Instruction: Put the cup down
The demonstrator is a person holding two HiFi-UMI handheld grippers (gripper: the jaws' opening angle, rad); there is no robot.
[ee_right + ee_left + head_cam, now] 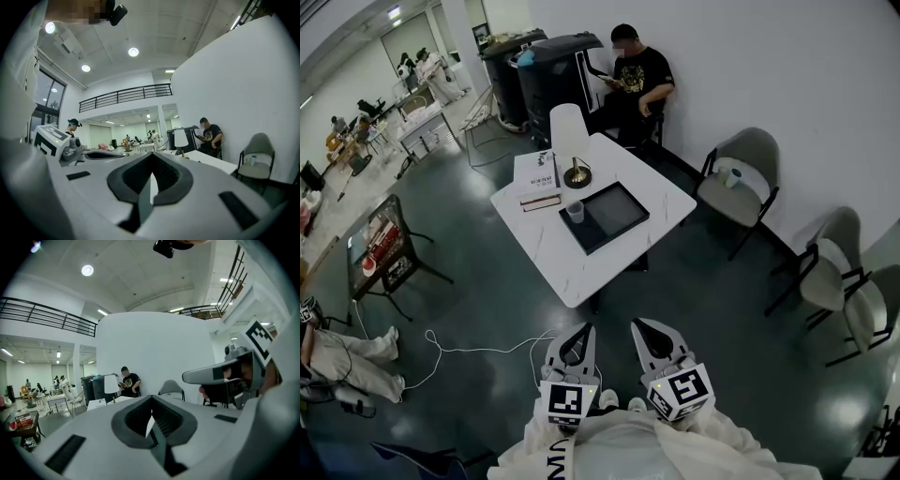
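1. Clear plastic cup [575, 212] stands upright on the white square table [546, 253], long axis vertical, mouth up, just beside the black rectangular tray [616, 217].
2. I see the left gripper [584, 330] and the right gripper [639, 326] closed, empty, well apart from it.

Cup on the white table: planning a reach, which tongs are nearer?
Left, narrowly. The left tongs are short of the table, almost in line with the cup; the right tongs sit beside them, offset rightward.

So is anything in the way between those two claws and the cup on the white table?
Nothing visible. Only floor and the table's near edge lie between the left gripper, the right gripper and the cup, which stands beside the black tray.
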